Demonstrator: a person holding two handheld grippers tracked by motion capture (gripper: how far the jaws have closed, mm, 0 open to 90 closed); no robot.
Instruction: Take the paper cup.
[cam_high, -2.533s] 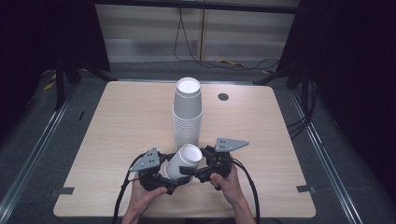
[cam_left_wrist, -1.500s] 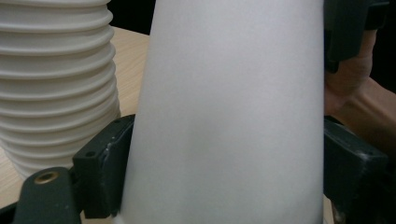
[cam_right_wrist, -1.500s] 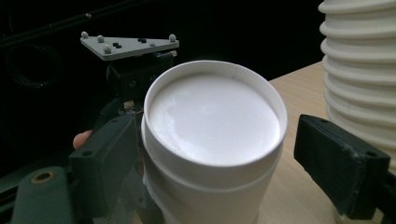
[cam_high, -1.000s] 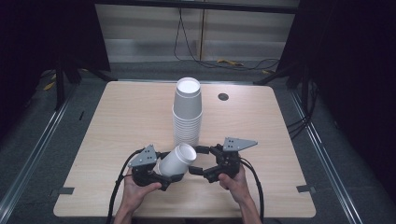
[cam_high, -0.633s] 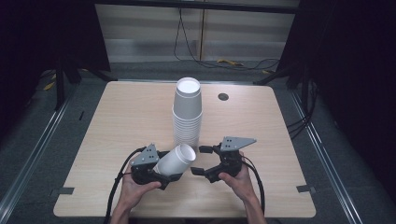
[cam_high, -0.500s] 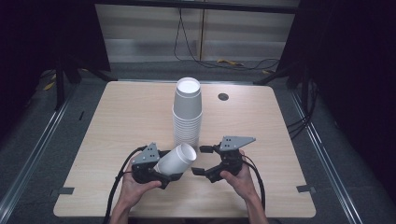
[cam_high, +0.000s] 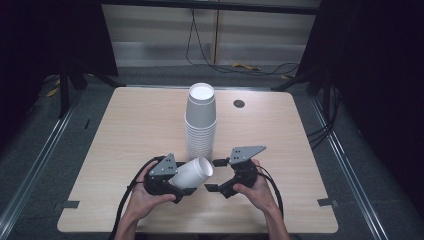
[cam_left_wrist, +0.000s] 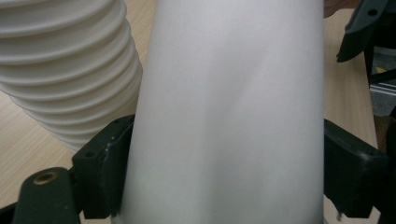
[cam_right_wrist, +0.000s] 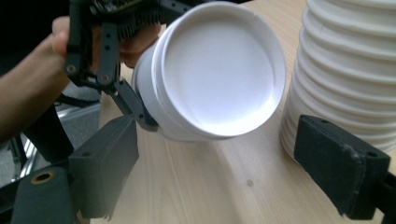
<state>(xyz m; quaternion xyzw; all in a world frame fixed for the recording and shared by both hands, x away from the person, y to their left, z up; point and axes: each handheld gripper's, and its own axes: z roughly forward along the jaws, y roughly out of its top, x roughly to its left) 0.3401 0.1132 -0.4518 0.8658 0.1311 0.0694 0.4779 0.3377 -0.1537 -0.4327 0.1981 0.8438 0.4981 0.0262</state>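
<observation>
Item one, in our keeping: a white paper cup (cam_high: 193, 173), lying on its side at the lower centre of the high view, clamped across its wall by the left gripper (cam_high: 172, 181), whose black jaws press on either flank of the cup in the left gripper view. Its long axis runs from lower left to upper right of that frame, the open mouth turned toward the right gripper (cam_high: 215, 175). Item two: that right gripper, jaws spread wide and holding nothing; in the right gripper view the cup's (cam_right_wrist: 210, 70) mouth faces us at upper centre, beyond the jaws and apart from them. We note what looks like a second rim just behind the first, so we judge this may be two nested cups, though we cannot tell for certain. Item three: a tall stack of white paper cups (cam_high: 200, 120), upright at the middle of the pale wooden table (cam_high: 125, 130), just beyond both grippers and close to the held cup without touching it. Our judgement: the right gripper is the nearer free tool, and the cup lies to its left, mouth-on, so any taking of the rim would come along the cup's axis.
</observation>
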